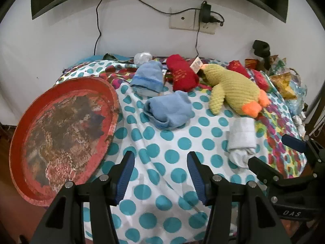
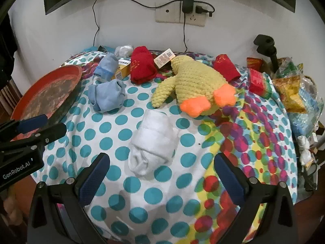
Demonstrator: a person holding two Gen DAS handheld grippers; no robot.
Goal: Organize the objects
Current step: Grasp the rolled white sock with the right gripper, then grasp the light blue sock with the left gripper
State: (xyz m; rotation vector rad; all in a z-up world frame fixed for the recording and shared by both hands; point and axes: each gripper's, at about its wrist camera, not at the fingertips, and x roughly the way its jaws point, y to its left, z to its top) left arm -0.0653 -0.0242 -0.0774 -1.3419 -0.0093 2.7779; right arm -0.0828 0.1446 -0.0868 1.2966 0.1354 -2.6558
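Both claws hang over a table covered with a polka-dot cloth [image 2: 158,203], tilted downward toward it. The left claw [image 1: 160,174] stands released, its blue pads well apart with only spotted cloth between them. The right claw [image 2: 162,181] is spread wide too and grips nothing — the rolled white sock bundle [image 2: 154,142] lies on the cloth just ahead of its fingers, between their tips but touched by neither pad.

In the left wrist view that same white bundle [image 1: 241,140] sits to the right, just beside the tip of the right claw's near finger [image 1: 264,168].

Farther back lie the other things. A worn red tray [image 1: 61,134] rests tilted at the table's left edge. A crumpled blue sock pair [image 1: 168,109] lies near the middle, with a second blue roll [image 1: 148,77] behind it. A red sock roll [image 1: 182,73] sits beside the head end of a yellow knitted duck [image 1: 233,87], which lies on its side — orange feet toward the claws. Another red roll [image 2: 225,67] lies behind the duck, and snack packets [image 2: 288,93] crowd the right edge. On the wall behind, a charger is plugged into a socket [image 2: 189,14].
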